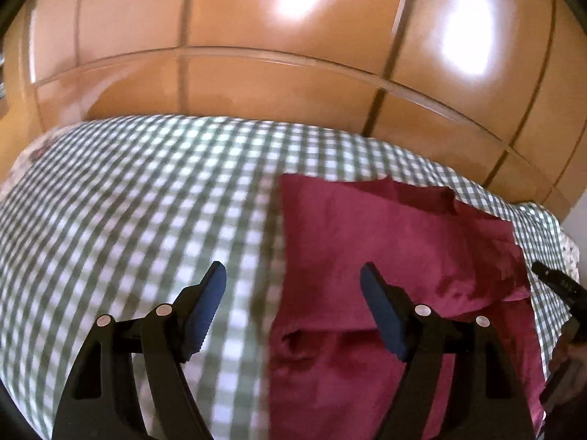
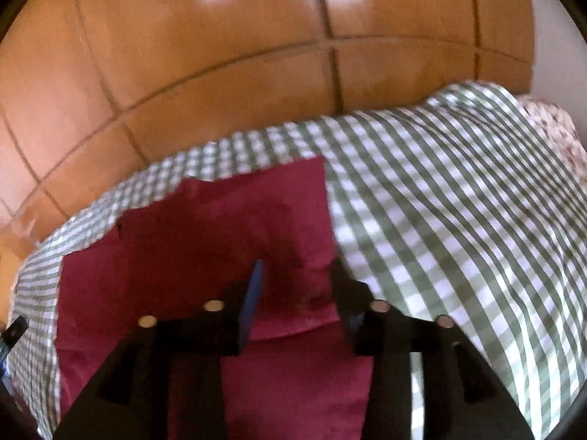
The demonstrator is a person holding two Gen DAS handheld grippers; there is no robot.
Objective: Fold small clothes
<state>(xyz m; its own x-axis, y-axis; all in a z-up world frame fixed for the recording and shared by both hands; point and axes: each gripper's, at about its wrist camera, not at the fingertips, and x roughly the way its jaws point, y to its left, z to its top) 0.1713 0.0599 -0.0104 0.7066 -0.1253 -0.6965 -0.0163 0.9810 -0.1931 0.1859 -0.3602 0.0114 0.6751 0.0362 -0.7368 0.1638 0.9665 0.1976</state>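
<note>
Bed cover: we see a green-and-white checked cloth spread over the bed, with brown wooden panels beyond its far edge. It carries the task's thing.

Garment: we see one maroon garment lying on the checked cover, already doubled over itself, with a folded edge running across it near the camera. In the left wrist view it fills the right half; in the right wrist view it fills the left and centre.

Handling: we judge the garment light, soft and limp, with no stiffness of its own. It will sag from any single hold and may drag the loose cover with it. We judge corners and folded edges the best places to take hold, pinching all layers together.

Left gripper: its fingers stand wide, with nothing between them. The garment's left edge lies below the gap; the right finger hangs over maroon cloth, the left finger over bare checks. We cannot tell whether either touches.

Right gripper: its fingers stand partly apart, holding nothing. The folded maroon edge lies directly beneath the gap, near the garment's right border. The picture is blurred, so contact cannot be told.
</note>
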